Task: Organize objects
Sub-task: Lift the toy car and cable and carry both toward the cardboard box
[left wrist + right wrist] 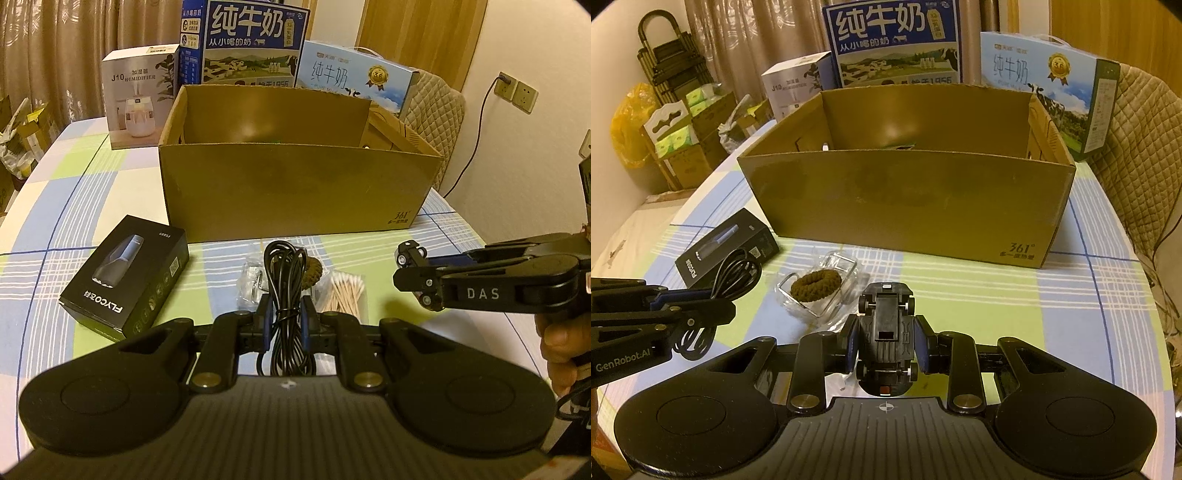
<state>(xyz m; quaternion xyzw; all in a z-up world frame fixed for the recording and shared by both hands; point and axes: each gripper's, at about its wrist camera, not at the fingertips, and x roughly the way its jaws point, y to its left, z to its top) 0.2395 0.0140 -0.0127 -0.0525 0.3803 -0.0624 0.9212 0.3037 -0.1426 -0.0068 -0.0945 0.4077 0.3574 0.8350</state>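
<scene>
A: What is each gripper holding?

B: The left gripper (pixel 288 320) is clamping a bundled black cable (pixel 286 291), tied at its middle, its loops hanging clear above the checked tablecloth (pixel 92 177). The right gripper (pixel 886 341) is closing its pads on a black toy car (pixel 885 325), held underside up with the wheels showing.

A: Where are they sitting relative to the cardboard box (pixel 295 192)?

B: Both are hovering in front of its near wall, outside it.

A: What is one view showing that the other is hiding?

B: The left view is revealing cotton swabs (pixel 345 293) and the whole black shaver box (pixel 125 275). The right view is exposing a brown hair tie (pixel 816 282) lying on a clear plastic case (pixel 842 263).
</scene>
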